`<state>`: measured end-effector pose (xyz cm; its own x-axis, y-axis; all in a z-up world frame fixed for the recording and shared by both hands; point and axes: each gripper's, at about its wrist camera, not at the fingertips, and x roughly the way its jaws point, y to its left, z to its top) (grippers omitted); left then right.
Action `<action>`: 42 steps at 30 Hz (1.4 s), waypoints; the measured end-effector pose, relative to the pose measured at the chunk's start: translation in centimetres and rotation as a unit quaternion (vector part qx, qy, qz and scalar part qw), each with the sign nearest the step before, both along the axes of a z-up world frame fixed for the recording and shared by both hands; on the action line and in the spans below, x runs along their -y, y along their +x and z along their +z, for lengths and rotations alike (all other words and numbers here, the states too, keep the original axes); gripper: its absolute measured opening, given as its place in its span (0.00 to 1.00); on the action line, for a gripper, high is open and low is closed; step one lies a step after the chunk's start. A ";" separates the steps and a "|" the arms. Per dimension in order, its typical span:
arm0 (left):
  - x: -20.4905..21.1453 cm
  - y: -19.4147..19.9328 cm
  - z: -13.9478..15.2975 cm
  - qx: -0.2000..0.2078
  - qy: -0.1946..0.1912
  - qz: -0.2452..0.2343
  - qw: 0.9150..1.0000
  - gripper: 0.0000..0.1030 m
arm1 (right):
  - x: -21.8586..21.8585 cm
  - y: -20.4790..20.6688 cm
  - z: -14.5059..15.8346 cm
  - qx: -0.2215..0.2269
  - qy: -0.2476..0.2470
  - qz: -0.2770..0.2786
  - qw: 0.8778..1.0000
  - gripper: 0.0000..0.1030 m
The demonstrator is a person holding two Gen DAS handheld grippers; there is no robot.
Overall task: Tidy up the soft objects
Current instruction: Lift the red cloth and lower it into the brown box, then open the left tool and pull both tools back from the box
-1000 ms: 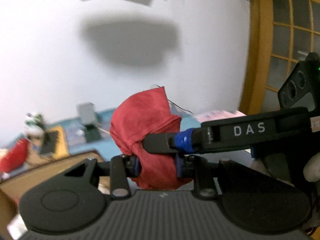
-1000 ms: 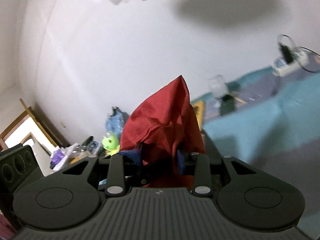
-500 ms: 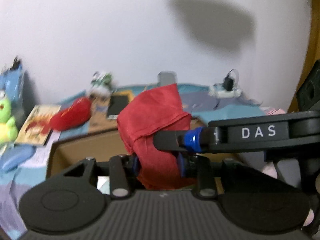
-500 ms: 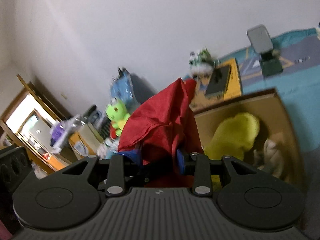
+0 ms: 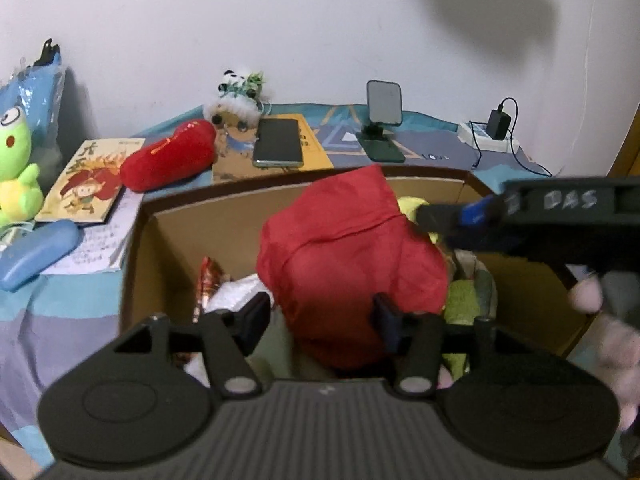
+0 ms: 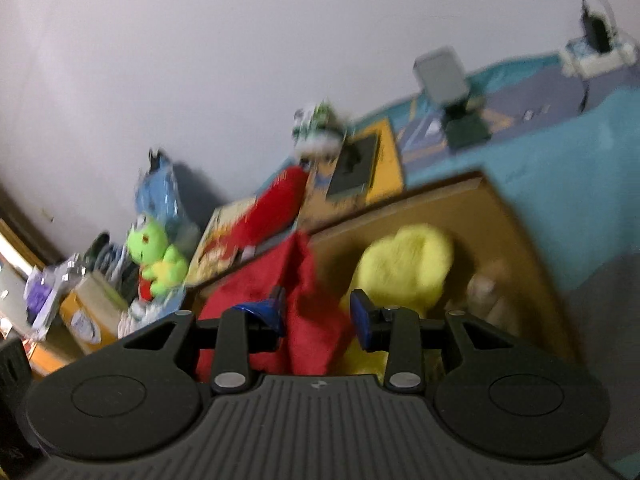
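A red cloth [image 5: 352, 256] hangs bunched over an open cardboard box [image 5: 180, 216]. My left gripper [image 5: 320, 316] is open, its jaws spread on either side of the cloth. My right gripper [image 6: 318, 316] is also open, with the red cloth [image 6: 304, 300] between and in front of its jaws; it shows in the left wrist view [image 5: 460, 220] as a blurred bar at the cloth's upper right. A yellow plush [image 6: 404, 268] and other soft items lie in the box [image 6: 520, 240].
On the blue bedspread behind the box lie a red plush [image 5: 168, 156], a green frog plush [image 5: 16, 168], a panda toy [image 5: 236, 96], a phone [image 5: 278, 142], a book [image 5: 88, 180], a phone stand [image 5: 382, 124] and a charger strip [image 5: 492, 132].
Both grippers swung down from facing the wall to above the box. Both opened and released the red cloth, which now sags over the box.
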<state>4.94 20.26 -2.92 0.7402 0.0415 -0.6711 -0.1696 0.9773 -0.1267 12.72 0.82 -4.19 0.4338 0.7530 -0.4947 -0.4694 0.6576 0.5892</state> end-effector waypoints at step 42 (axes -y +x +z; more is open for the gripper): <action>15.1 -9.6 4.0 -0.077 0.101 0.154 0.980 0.57 | 11.1 -13.2 1.9 0.080 -0.131 0.014 0.988 0.21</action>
<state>-4.68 5.21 1.11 0.5623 0.3906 -0.7289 -0.4618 0.8795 0.1151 -0.50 -10.31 -2.28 0.5039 0.6203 -0.6011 -0.5625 0.7638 0.3167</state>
